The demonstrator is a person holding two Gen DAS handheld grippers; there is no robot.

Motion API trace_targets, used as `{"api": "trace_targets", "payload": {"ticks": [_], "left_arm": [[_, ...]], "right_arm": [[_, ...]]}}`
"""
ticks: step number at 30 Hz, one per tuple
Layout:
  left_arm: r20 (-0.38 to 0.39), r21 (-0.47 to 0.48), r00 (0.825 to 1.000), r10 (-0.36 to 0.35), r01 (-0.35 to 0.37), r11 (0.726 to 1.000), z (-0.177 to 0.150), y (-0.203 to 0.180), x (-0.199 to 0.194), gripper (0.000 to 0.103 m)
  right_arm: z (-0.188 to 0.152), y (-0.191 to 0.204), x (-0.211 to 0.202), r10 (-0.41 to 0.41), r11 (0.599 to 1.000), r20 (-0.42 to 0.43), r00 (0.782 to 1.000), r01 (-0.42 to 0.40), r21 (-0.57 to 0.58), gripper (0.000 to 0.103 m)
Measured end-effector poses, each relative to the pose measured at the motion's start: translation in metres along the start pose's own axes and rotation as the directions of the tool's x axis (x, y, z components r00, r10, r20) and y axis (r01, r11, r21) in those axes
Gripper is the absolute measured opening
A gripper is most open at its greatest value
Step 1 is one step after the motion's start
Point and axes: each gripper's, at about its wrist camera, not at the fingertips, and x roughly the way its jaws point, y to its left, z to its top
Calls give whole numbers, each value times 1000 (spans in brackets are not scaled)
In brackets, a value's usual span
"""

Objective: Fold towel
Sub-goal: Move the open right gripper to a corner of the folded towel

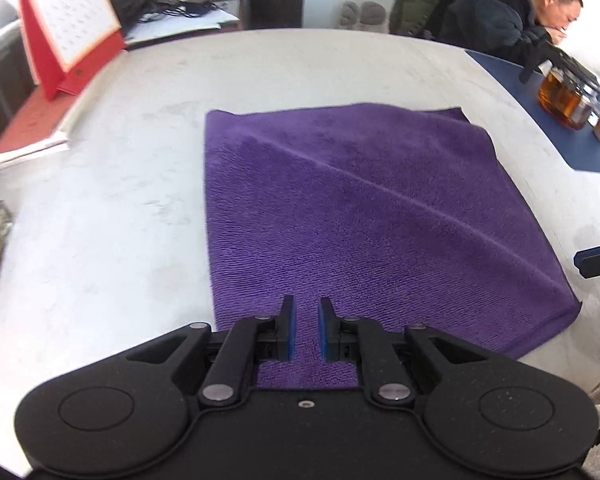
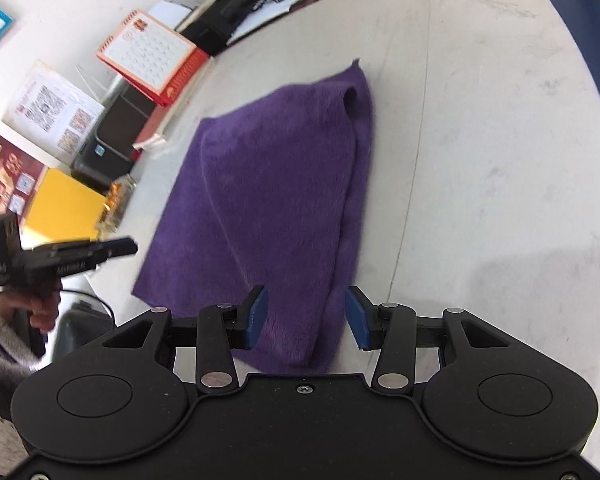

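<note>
A pale, scuffed table [image 1: 140,208] fills the frame. A purple towel [image 1: 360,216], folded over, lies flat at its centre. A red desk calendar [image 1: 68,28] stands at upper left, a blue mat [image 1: 548,120] with a glass teapot [image 1: 564,96] at upper right

Matte black plastic left gripper [image 1: 305,328] with two round side discs, silver pivot pins, blue-padded fingers [image 1: 288,330], matching black right gripper [image 2: 306,316] with a centre screw and blue pads, white lettering on the left gripper's side, fuzzy grey-white knit sleeve [image 2: 4,332]
</note>
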Motion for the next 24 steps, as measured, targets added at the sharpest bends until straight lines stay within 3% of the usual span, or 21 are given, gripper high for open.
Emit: {"api": "trace_targets", "payload": {"ticks": [8, 24], "left_arm": [[-34, 50, 997, -72, 74, 996, 2, 12, 10, 10], [-65, 56, 997, -41, 45, 997, -10, 5, 9, 10]], "right_arm": [[-10, 27, 6, -82, 995, 13, 997, 82, -50, 40], [42, -3, 35, -18, 999, 77, 997, 20, -31, 40]]}}
